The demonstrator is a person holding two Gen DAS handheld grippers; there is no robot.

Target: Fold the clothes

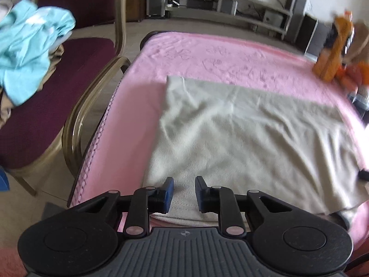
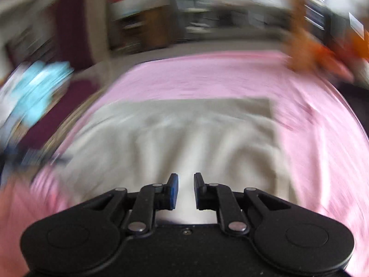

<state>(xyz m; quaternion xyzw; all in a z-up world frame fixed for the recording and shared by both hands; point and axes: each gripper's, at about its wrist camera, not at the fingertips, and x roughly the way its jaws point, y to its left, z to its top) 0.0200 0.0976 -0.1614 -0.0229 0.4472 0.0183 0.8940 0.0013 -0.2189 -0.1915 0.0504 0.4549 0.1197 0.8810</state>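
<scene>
A cream garment (image 1: 242,133) lies spread flat on a pink blanket (image 1: 207,53) that covers the table. My left gripper (image 1: 184,191) is open, its blue pads just above the garment's near left hem. The right wrist view is blurred by motion. In it the same cream garment (image 2: 184,133) lies on the pink blanket (image 2: 311,127), and my right gripper (image 2: 185,190) is open over the garment's near edge with nothing between its pads.
A maroon chair (image 1: 57,106) with a gold frame stands left of the table and holds a light blue garment (image 1: 30,53). Orange items (image 1: 334,53) sit at the table's far right corner. Shelving (image 1: 230,4) stands beyond the table.
</scene>
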